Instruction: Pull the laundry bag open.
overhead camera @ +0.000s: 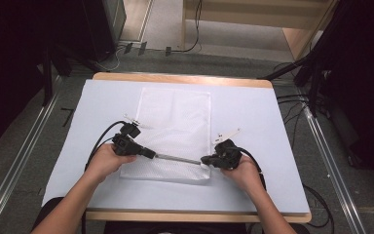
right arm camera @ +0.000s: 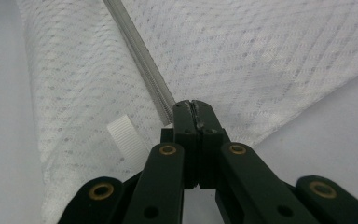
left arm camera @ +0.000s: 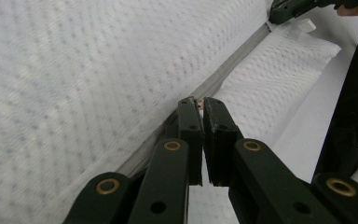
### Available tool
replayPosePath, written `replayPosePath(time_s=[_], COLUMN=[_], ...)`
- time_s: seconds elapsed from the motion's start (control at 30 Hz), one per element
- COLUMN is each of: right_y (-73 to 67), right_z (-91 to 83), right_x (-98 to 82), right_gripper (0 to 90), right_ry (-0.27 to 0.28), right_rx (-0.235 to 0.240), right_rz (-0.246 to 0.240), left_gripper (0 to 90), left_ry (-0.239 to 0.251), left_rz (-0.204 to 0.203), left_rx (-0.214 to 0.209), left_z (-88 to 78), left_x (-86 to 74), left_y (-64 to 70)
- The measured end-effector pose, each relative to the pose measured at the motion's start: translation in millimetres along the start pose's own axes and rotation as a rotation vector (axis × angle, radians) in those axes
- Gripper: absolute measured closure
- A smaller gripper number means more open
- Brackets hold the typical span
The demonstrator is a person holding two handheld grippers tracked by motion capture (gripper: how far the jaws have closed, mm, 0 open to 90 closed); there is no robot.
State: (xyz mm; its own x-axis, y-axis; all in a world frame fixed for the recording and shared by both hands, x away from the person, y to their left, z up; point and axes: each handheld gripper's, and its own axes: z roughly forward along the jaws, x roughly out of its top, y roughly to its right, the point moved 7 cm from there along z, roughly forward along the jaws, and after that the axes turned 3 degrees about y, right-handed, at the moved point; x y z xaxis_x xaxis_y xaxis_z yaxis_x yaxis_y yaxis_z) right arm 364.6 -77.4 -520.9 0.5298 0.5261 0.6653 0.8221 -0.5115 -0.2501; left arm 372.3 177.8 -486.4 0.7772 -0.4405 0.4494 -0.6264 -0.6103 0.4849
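Observation:
A white mesh bag (overhead camera: pixel 175 112) lies flat on the table, with a grey zipper (overhead camera: pixel 177 158) running along its near part. My left gripper (overhead camera: pixel 152 154) is at the zipper's left part. In the left gripper view its jaws (left arm camera: pixel 196 103) are shut on a small brownish zipper pull, and the zipper (left arm camera: pixel 233 65) stretches away toward the other gripper (left arm camera: pixel 284 11). My right gripper (overhead camera: pixel 206 160) is at the bag's near right corner. In the right gripper view it (right arm camera: pixel 193 106) is shut on the end of the zipper (right arm camera: pixel 140 56), beside a white ribbed tab (right arm camera: pixel 127 135).
A pale sheet (overhead camera: pixel 253 112) covers the wooden table (overhead camera: pixel 175 78), with bare sheet on both sides of the bag. Black cables trail from both grippers toward the near edge. Dark stands and floor rails flank the table.

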Motion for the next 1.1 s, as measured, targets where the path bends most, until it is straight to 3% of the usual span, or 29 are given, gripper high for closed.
replayPosePath(time_s=[0.17, 0.73, 0.9, 1.1], right_y=[0.2, 1.1, 1.3, 1.6], right_z=[-0.1, 0.0, -0.1, -0.1], right_x=[-0.1, 0.0, -0.2, -0.2], right_gripper=[90.0, 90.0, 90.0, 90.0], right_ry=[-0.001, -0.001, -0.002, -0.002], right_rx=[0.005, 0.012, 0.016, 0.021], right_rz=[0.0, 0.002, 0.005, 0.004], left_gripper=[88.0, 88.0, 88.0, 87.9], left_ry=[0.018, 0.011, 0.022, 0.027], left_rz=[0.009, -0.04, -0.021, -0.051], left_rx=[-0.006, -0.005, -0.01, -0.002], left_z=[-5.5, -12.1, -18.6, -27.3], left_x=[-0.6, -9.9, -11.0, -15.6], left_y=[-0.9, -12.5, -12.3, -22.1])
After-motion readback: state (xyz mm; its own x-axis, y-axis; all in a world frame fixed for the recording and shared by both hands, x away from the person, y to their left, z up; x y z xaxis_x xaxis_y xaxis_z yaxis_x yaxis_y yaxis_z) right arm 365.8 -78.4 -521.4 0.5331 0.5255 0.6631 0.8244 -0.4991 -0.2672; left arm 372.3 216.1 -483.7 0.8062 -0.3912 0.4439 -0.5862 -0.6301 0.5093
